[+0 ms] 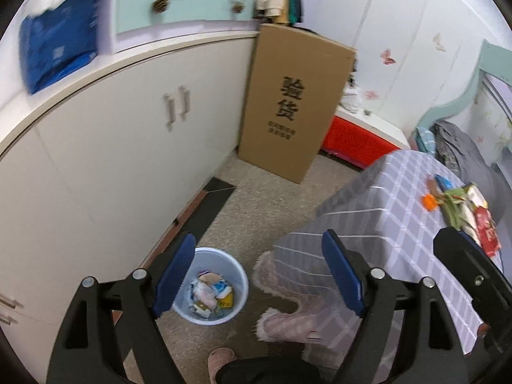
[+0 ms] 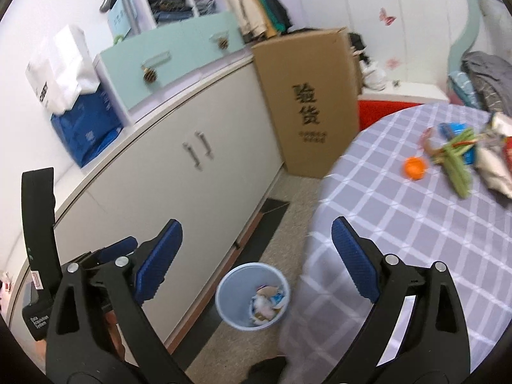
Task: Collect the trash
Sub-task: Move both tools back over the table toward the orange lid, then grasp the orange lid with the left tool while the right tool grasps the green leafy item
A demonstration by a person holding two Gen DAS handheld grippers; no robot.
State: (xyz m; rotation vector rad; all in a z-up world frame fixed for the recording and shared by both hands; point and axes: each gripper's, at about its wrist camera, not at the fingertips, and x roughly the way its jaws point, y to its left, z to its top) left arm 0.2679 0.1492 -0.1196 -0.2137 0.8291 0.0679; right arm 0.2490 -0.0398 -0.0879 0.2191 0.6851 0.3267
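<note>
Blue pads on both hand-held grippers, left (image 1: 259, 275) and right (image 2: 256, 262), spread wide with nothing between. Directly below, on the floor beside the white cabinet (image 2: 192, 192): pale blue bin (image 2: 252, 294), already part full of wrappers. Far right on the checked bench (image 2: 400, 224): remaining trash (image 2: 464, 160), a loose heap of green stalks, an orange cap, packets. Likely trouble: limp stalks slipping from a shallow pinch, cap rolling off the edge, cloth snagged along with a wrapper.
</note>
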